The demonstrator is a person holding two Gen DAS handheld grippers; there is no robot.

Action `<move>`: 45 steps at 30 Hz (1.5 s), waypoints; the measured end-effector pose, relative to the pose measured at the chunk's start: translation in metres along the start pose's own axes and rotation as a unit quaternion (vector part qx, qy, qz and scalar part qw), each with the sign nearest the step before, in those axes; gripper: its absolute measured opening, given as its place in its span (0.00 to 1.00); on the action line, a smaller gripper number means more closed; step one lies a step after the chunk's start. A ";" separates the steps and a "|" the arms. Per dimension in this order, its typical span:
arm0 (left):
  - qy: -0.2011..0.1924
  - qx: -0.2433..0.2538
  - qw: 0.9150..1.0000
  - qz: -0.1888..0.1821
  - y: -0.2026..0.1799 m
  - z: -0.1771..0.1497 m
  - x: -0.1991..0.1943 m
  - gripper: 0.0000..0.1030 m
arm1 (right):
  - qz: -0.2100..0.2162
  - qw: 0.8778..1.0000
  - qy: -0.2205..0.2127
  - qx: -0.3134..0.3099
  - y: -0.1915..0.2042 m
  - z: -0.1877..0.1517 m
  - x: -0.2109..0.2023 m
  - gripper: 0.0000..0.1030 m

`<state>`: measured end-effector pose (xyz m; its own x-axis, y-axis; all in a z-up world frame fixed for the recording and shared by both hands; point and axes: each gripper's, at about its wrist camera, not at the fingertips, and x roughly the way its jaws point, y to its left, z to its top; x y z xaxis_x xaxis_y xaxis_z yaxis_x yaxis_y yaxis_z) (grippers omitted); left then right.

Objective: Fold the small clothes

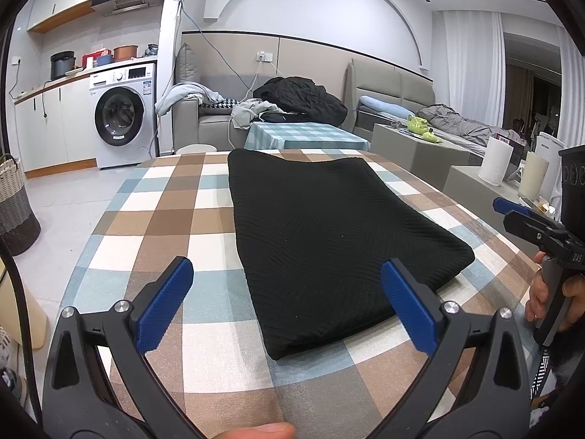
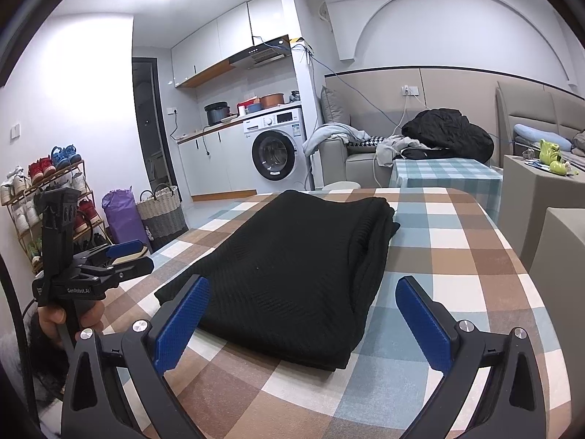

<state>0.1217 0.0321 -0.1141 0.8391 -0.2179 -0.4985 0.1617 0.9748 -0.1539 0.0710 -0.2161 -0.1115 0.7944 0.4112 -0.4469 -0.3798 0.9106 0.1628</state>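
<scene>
A black knit garment (image 1: 329, 234) lies folded into a long flat rectangle on the checked tablecloth (image 1: 157, 219). It also shows in the right wrist view (image 2: 292, 267), with stacked layers along its right side. My left gripper (image 1: 287, 278) is open and empty, hovering just above the garment's near end. My right gripper (image 2: 303, 300) is open and empty, hovering over the garment's near edge. The right gripper also shows at the right edge of the left wrist view (image 1: 512, 212). The left gripper shows at the left of the right wrist view (image 2: 140, 252).
A smaller table with a green checked cloth (image 1: 303, 135) stands beyond the table's far edge. A sofa with a black coat (image 1: 299, 98) sits behind it. A washing machine (image 1: 124, 117) and a woven basket (image 2: 161, 212) stand to the left. Grey blocks (image 1: 420, 150) stand to the right.
</scene>
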 end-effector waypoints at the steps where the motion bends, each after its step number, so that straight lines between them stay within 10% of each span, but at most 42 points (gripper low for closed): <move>1: -0.001 0.001 1.000 -0.001 -0.001 0.000 0.000 0.99 | 0.002 1.000 -0.001 0.000 0.000 0.000 0.000 1.00; 45: -0.003 0.001 1.000 -0.002 -0.002 -0.001 -0.001 0.99 | 0.007 1.000 -0.001 0.001 0.000 0.000 0.001 1.00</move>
<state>0.1206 0.0307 -0.1142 0.8413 -0.2214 -0.4931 0.1665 0.9740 -0.1534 0.0714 -0.2159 -0.1119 0.7897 0.4249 -0.4425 -0.3908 0.9044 0.1711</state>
